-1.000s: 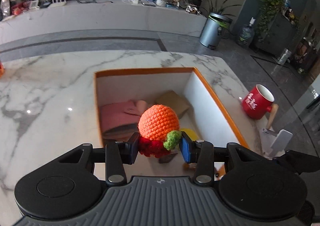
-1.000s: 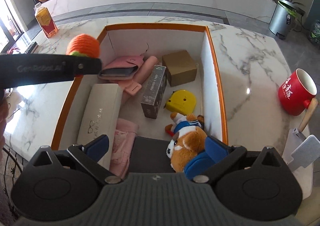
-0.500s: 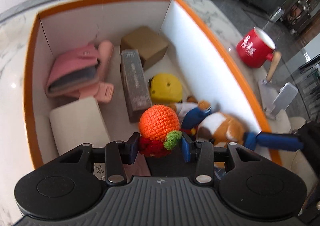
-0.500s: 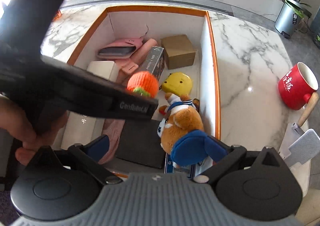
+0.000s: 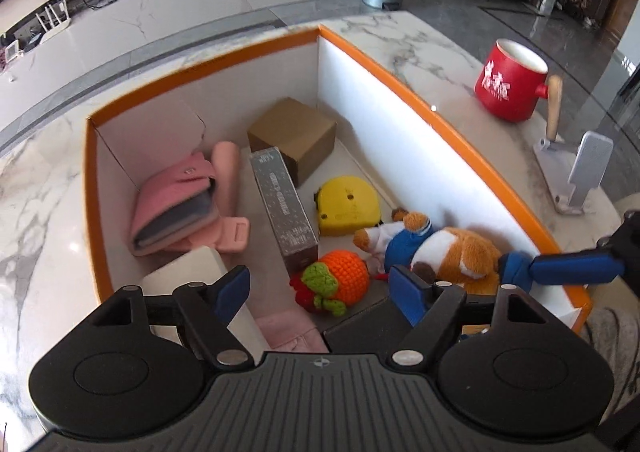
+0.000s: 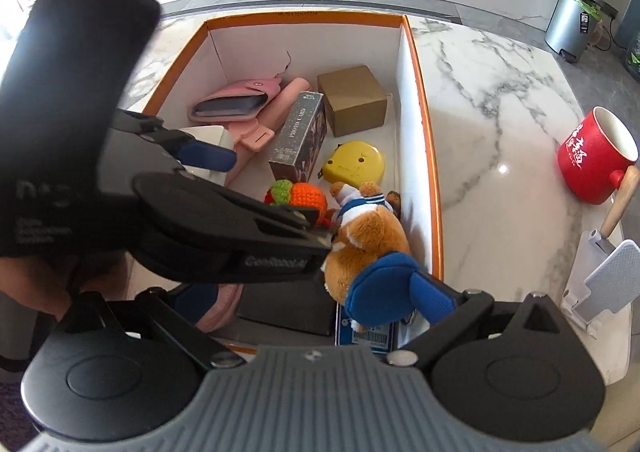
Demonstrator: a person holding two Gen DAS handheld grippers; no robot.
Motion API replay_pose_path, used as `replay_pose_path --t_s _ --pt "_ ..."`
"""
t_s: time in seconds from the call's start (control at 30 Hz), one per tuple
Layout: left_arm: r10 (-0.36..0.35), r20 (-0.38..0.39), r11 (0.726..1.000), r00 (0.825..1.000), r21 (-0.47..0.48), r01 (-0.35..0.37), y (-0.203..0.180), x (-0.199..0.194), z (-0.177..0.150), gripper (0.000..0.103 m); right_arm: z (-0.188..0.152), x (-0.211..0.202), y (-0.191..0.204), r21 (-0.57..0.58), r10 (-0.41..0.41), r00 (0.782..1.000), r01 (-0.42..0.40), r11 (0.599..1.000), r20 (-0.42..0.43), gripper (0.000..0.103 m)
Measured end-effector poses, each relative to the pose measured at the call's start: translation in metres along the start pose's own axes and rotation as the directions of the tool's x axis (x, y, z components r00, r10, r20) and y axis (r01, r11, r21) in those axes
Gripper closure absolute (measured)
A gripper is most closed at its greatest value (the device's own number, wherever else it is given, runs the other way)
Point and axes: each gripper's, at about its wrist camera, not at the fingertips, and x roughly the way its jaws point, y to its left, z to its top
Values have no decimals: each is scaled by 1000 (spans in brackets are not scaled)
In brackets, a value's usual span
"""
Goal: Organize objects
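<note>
A crocheted orange [image 5: 340, 280] with green leaves lies on its side on the floor of the white box with the orange rim [image 5: 440, 122], beside a plush dog [image 5: 440, 252]. My left gripper [image 5: 320, 292] hangs just above it. Its jaws are opening wide and the pads do not touch the toy. In the right wrist view the left gripper's body [image 6: 200, 212] covers the box's left side. My right gripper [image 6: 288, 296] stands open at the box's near end. Its right pad [image 6: 384, 284] sits against the plush dog [image 6: 368, 240] without clamping it.
The box also holds a pink wallet [image 5: 172, 208], a brown carton [image 5: 292, 136], a grey card box [image 5: 284, 208], a yellow tape measure [image 5: 348, 206] and a white case [image 5: 188, 276]. A red mug [image 5: 508, 88] and a cleaver [image 5: 554, 112] lie on the marble to the right.
The left gripper carried the crocheted orange down over the box, then opened; the orange has dropped out and now lies on the box floor. The right gripper has stayed put.
</note>
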Motion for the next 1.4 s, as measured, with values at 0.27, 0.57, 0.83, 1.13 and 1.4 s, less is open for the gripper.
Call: replay_pose_path --t_s 0.27,0.57,0.83,1.13,1.4 --pt "-32 150 988 988 -145 54 40 -50 1 13 0 -16 -12 86 47 997 -51 995 55 2" --pt "124 259 973 958 -219 -67 55 -96 -30 19 2 -24 11 117 -25 981 3 993 191 2" --pt "231 340 959 912 -240 -153 52 -124 -65 19 -5 -34 49 107 -142 935 113 988 324 1" --pt "296 436 940 850 -292 -177 61 -145 -123 16 -38 -41 82 78 -148 906 127 989 398 1" --pt "382 459 912 802 -326 -249 66 -148 -151 15 -64 -51 95 120 -147 875 103 987 462 1"
